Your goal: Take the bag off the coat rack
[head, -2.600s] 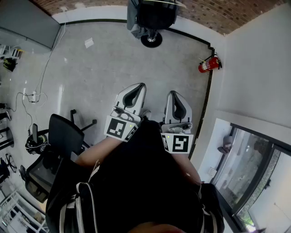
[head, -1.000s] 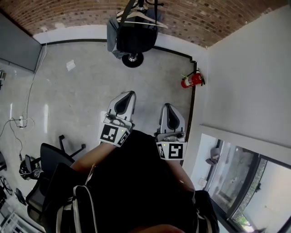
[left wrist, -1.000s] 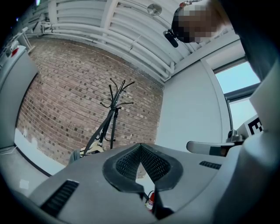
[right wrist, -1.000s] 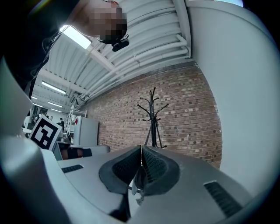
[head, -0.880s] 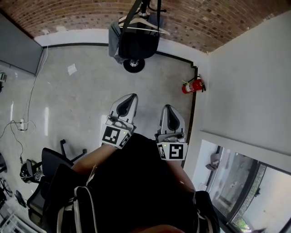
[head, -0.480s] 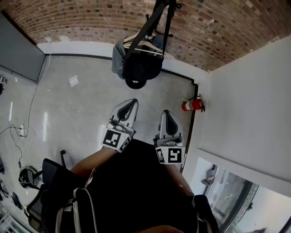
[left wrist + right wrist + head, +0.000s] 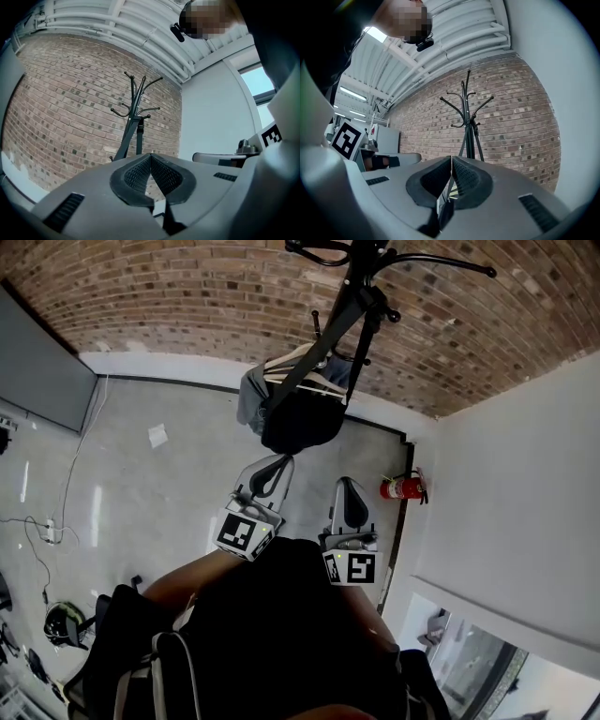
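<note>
The left gripper (image 7: 150,161) and right gripper (image 7: 451,161) are held side by side. Both have their jaws pressed together at the tips, with nothing between them. Just beyond them, the head view shows the black bag (image 7: 300,423) hanging by its strap from the coat rack (image 7: 361,296), in front of the brick wall (image 7: 187,296). The gripper views show only the rack's upper hooks and the strap, with the bag hidden behind the jaws.

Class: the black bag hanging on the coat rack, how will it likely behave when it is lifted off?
The black bag sags in a soft bulge, so it will likely flop and swing once lifted. The coat rack is slim and tall, so it may wobble if the bag snags.
</note>
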The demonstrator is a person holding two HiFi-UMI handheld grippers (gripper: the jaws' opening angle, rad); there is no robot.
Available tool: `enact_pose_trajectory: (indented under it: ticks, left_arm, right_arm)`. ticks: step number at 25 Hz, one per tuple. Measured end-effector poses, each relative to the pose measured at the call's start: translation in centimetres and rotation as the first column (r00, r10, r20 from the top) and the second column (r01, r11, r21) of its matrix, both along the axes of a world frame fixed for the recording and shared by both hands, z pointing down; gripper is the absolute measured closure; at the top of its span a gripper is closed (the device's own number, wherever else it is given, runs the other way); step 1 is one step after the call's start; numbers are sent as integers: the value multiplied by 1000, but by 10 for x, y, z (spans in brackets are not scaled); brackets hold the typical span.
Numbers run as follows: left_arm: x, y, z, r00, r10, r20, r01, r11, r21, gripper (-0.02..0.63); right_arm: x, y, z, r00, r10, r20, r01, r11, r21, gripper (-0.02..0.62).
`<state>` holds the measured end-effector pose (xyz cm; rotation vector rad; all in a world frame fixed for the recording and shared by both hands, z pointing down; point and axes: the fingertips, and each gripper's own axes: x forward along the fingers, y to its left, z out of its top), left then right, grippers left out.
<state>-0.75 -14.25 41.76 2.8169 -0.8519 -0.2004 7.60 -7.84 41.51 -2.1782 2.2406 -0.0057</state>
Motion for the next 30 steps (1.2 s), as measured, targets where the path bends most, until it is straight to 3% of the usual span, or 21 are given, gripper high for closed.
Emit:
enact_pose_trajectory:
  ticks: [6, 12, 20, 23, 26, 30]
  left_arm:
    - [19, -27, 7, 1000, -26, 2, 26, 1000, -13, 588]
    - [47, -49, 4, 994, -110, 12, 111, 994, -11, 587]
    - [76, -88, -3, 985, -175, 2, 175, 984, 34, 583]
    - [85, -103, -4, 983, -181, -2, 181, 983, 28, 558]
    - [93, -120, -2, 981, -192, 4, 192, 981, 13, 508]
    - [100, -143, -3, 980, -201, 7, 201, 980, 5, 492]
  right_arm:
    - [17, -19, 0, 1000, -17, 12, 17, 1000, -8, 574]
    - [64, -38, -5, 1000, -15, 19, 14, 1000, 15, 574]
    - [100, -87, 0, 994, -109, 16, 109, 994, 4, 557]
    - [107, -105, -2, 992, -125, 20, 125, 992, 5, 518]
    - [116, -124, 1, 992, -129, 16, 129, 992, -8, 518]
    - [126, -152, 3, 990, -138, 18, 139, 990, -27, 518]
